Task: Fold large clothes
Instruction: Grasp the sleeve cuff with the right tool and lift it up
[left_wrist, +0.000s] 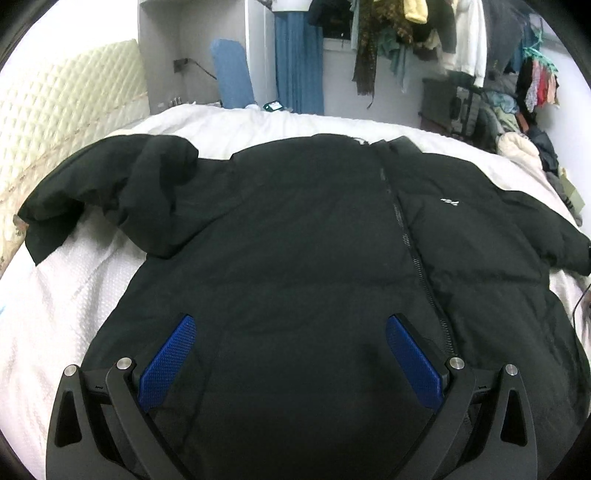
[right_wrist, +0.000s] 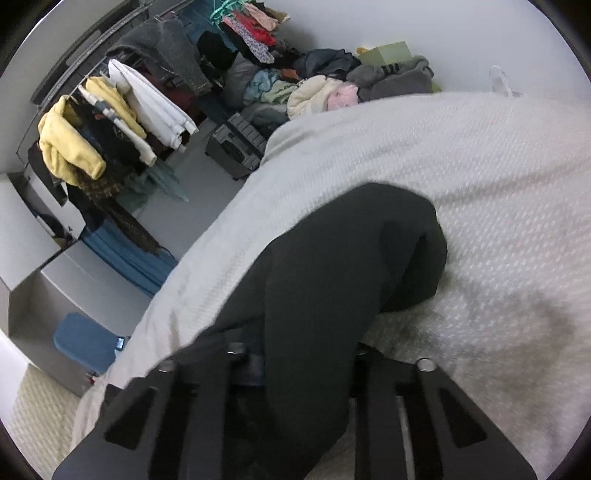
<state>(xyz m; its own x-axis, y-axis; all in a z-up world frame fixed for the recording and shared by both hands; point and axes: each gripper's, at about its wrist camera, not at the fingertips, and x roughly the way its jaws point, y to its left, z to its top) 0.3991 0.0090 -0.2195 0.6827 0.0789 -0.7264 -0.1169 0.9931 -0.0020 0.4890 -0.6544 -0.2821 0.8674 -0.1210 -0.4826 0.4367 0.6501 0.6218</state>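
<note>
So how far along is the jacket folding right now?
Early. Done: the black jacket is spread flat, front up, on the white bedspread. In hand: the right gripper is shut on a black sleeve; the left gripper is open over the hem. Left: every fold; both sleeves lie out to the sides.

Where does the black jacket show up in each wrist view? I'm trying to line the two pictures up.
Left wrist: the black jacket lies spread front-up across the white bed cover, filling the middle, under the open left gripper.
Right wrist: only a bunched black part, running from the centre down into the right gripper, which is shut on it.
Shared landmark: the hanging yellow garment.
</note>
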